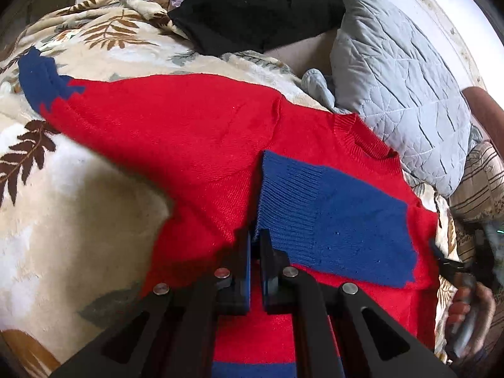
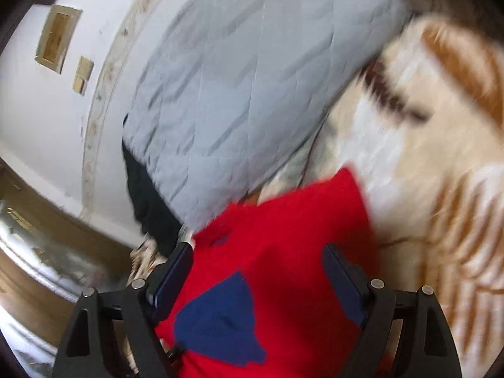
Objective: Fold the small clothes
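Knitwear is pinched in the left tool [image 1: 255, 245], whose jaws are drawn almost together on the ribbed blue cuff [image 1: 283, 195] of a red sweater [image 1: 189, 132]; the grip lies at the cuff's near corner, at six o'clock of the blue panel. From that tool the held sleeve is laid across the sweater's chest, its blue end running from the jaws toward three o'clock; the neckline [image 1: 362, 135] lies beyond it at about one o'clock. The other sleeve is stretched out unfolded toward ten o'clock, its blue cuff [image 1: 37, 78] well apart from the tool, and this is judged the sweater's long axis as it now lies. The right tool [image 2: 258, 264] is held wide open above the red knit, nothing being pressed between its pads; the picture is blurred, so contact with the fabric cannot be told. In the left wrist view a hand [image 1: 469, 315] on a handle is seen at four o'clock, beside the sweater's right edge. The garment is spread on a leaf-patterned blanket [image 1: 78, 204] on the bed, with a grey quilted pillow [image 1: 403, 94] at two o'clock and black clothing [image 1: 252, 9] at twelve. The outstretched sleeve is judged the next part to be folded in; the left tool is the nearer to it.
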A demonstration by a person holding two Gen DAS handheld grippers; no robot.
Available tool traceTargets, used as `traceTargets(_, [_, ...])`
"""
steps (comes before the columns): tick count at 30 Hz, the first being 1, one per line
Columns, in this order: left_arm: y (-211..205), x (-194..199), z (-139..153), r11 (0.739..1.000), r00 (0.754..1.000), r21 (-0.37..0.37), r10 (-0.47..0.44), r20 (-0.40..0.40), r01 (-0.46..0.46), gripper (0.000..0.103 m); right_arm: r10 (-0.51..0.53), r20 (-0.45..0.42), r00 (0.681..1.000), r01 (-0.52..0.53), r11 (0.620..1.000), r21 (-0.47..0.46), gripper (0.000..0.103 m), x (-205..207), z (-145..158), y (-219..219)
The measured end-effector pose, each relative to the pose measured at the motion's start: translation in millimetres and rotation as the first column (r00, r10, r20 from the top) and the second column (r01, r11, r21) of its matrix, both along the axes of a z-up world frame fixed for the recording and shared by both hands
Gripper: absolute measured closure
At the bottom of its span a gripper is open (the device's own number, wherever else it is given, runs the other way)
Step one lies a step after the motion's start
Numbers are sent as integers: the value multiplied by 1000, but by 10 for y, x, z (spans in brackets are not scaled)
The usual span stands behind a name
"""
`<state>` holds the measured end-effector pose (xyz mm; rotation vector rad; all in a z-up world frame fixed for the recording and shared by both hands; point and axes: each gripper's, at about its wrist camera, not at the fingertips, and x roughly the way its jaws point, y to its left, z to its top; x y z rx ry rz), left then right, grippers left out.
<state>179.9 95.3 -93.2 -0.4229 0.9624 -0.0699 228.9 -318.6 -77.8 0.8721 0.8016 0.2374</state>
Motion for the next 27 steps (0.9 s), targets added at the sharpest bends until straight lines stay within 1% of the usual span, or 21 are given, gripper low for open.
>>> traceTargets(1, [8, 5, 1, 1000, 1000, -8, -2, -8, 2, 96, 1, -49, 999, -1, 1000, -9, 17, 63, -130, -3])
traceTargets(2, [22, 8, 2, 1000, 1000, -17, -5, -14, 5, 95, -13, -38, 999, 14, 1000, 28, 17, 65, -204, -43])
traceTargets(3, [46, 11, 13, 999, 1000, -38, -12, -20, 12, 95, -43, -23, 999, 44, 998, 45, 17, 20, -157, -68])
traceTargets(4, [65, 10, 21, 998, 1000, -55, -17, -22, 16, 94, -48, -27, 998, 49, 998, 35, 16, -11, -87, -47])
traceTargets(5, [98, 2, 36, 997, 1000, -74, -20, -24, 18, 93, -36, 0, 999, 36, 999, 8, 15, -69, 35, 15])
traceTargets(6, [157, -23, 80, 996, 1000, -91, -15, -18, 14, 92, -7, 55, 998, 8, 1000, -20, 16, -157, 171, 110])
traceTargets(7, [196, -40, 117, 995, 1000, -97, -11, -11, 10, 88, 23, 101, 995, -19, 999, -39, 15, -249, 255, 196])
traceTargets(8, [258, -63, 172, 994, 1000, -106, -4, -2, 4, 76, 56, 135, 989, -48, 997, -60, 13, -341, 285, 291])
traceTargets(9, [356, -98, 237, 992, 1000, -123, 9, 7, -8, 65, 85, 121, 989, -72, 991, -110, 9, -372, 233, 387])
traceTargets(10, [483, -136, 307, 989, 999, -142, 28, 20, -24, 41, 93, 33, 995, -86, 981, -173, 9, -327, 65, 441])
traceTargets(11, [626, -175, 377, 986, 998, -160, 49, 38, -43, 31, 70, -52, 996, -79, 978, -191, 11, -286, -85, 450])
traceTargets(12, [826, -219, 460, 981, 994, -177, 90, 63, -78, 31, 53, -11, 999, -54, 977, -204, 13, -356, -73, 451])
traceTargets(14, [1320, -228, 583, 964, 976, -193, 201, 89, -181, 25, 68, 79, 995, -41, 953, -302, 12, -524, 152, 595])
traceTargets(16, [1722, -128, 607, 940, 952, -189, 299, 61, -283, 25, 122, 164, 979, -55, 931, -361, 12, -703, 282, 790])
traceTargets(18, [2117, 61, 568, 905, 919, -168, 395, -4, -390, 25, 177, 175, 969, -87, 898, -430, 12, -806, 260, 1008])
traceTargets(20, [2381, 266, 499, 881, 891, -137, 447, -77, -453, 26, 191, 147, 971, -102, 877, -469, 12, -867, 93, 1132])
traceTargets(21, [2452, 342, 480, 875, 883, -121, 459, -94, -468, 26, 187, 104, 977, -123, 887, -445, 12, -854, -32, 1135])
traceTargets(22, [2505, 430, 466, 875, 880, -104, 462, -109, -473, 26, 180, 81, 980, -129, 895, -426, 12, -834, -86, 1120])
traceTargets(24, [2588, 564, 405, 865, 863, -81, 481, -151, -496, 26, 171, 100, 980, -121, 914, -387, 12, -837, -83, 1044])
traceTargets(26, [2664, 641, 317, 841, 835, -85, 510, -205, -534, 26, 173, 103, 979, -126, 927, -354, 12, -839, -129, 985])
traceTargets(27, [2680, 683, 291, 839, 829, -66, 517, -212, -540, 29, 173, 106, 979, -127, 930, -346, 12, -825, -128, 976])
